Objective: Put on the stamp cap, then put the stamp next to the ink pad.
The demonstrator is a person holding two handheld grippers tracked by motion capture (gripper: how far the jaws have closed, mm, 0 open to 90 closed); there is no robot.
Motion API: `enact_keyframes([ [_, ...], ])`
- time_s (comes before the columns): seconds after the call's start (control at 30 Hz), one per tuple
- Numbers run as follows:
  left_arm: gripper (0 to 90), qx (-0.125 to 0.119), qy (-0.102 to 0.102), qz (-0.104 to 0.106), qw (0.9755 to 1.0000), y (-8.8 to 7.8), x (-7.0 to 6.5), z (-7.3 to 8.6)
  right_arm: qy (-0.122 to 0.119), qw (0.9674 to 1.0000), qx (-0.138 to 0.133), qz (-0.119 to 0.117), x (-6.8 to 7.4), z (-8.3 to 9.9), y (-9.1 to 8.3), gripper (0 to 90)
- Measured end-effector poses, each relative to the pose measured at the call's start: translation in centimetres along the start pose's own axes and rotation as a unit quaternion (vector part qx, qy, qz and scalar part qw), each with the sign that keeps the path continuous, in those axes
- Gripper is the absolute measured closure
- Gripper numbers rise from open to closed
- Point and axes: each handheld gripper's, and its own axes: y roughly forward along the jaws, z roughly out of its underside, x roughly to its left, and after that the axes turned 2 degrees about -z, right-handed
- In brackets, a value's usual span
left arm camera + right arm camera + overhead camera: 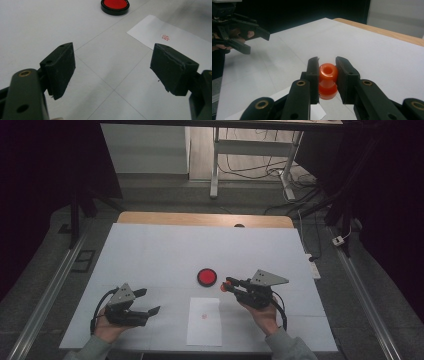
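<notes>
Round red stamp mark (165, 37) printed on the white paper sheet (190, 42), just beyond the right-hand one of the left gripper's fingers (172, 67); characters too small to read. No other text legible.

Both forearms in from the near edge of the worktop (150, 245), one claw in each hand. Left claw (150, 302) low near that edge, held level, jaws spread wide with nothing between them. Right claw (227, 285) farther in over the worktop, pointing left, jaws clamped tight. Right hand (262, 312) wrapped under its body, cable looping back past the wrist.
</notes>
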Motion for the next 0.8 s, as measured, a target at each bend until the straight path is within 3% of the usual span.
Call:
enact_keyframes([
  [0.23, 20.0, 0.001, 0.001, -0.001, 1.0000, 0.1, 0.0, 0.0, 0.002, 0.9999, 0.008, 0.011, -0.7, 0.2, 0.2, 72.6],
  [0.47, 20.0, 0.005, 0.002, 0.001, 1.0000, 0.3, -0.1, 0.0, 0.007, 0.9989, 0.028, 0.037, -1.6, 0.6, 0.8, 72.6],
  [0.8, 19.9, 0.011, 0.000, 0.002, 0.9999, 0.5, 0.0, 0.1, 0.006, 0.9957, 0.070, 0.060, -2.9, 1.8, 3.4, 72.5],
])
